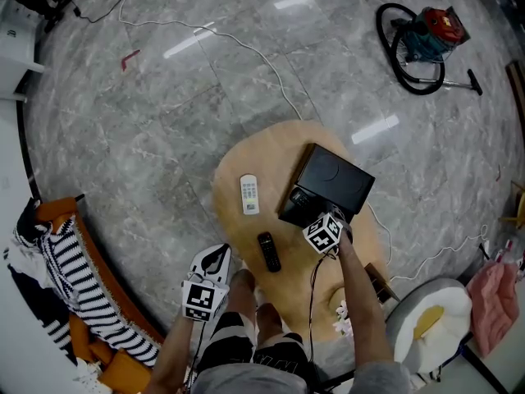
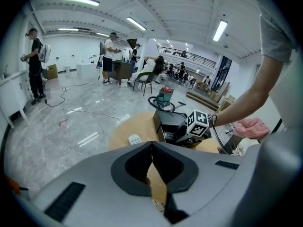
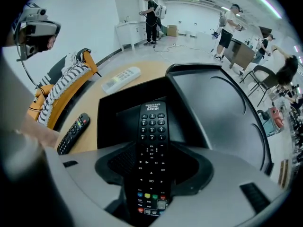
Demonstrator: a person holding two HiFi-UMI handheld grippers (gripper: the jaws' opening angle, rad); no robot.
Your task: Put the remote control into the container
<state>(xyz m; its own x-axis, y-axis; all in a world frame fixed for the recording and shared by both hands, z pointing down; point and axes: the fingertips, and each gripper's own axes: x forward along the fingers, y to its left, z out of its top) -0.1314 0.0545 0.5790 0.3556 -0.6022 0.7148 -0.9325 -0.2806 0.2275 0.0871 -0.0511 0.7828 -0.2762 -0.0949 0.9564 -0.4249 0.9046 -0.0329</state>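
Observation:
My right gripper (image 3: 151,162) is shut on a long black remote control (image 3: 151,136), whose far end reaches over the open black container (image 3: 111,117). The container's rounded lid (image 3: 222,117) lies open to the right. In the head view the right gripper (image 1: 316,220) sits at the near edge of the container (image 1: 332,179). Two other remotes lie on the tabletop: a second black remote (image 1: 268,251) and a white remote (image 1: 249,194). Off the table's near left edge my left gripper (image 1: 216,257) is shut on nothing, its jaws pressed together (image 2: 151,150).
The rounded wooden table (image 1: 246,158) stands on a grey marble floor. A striped cloth on an orange seat (image 1: 82,294) is at the left, and a padded stool (image 1: 431,322) at the right. A vacuum cleaner (image 1: 426,35) and cables lie farther off. People stand in the background (image 2: 110,56).

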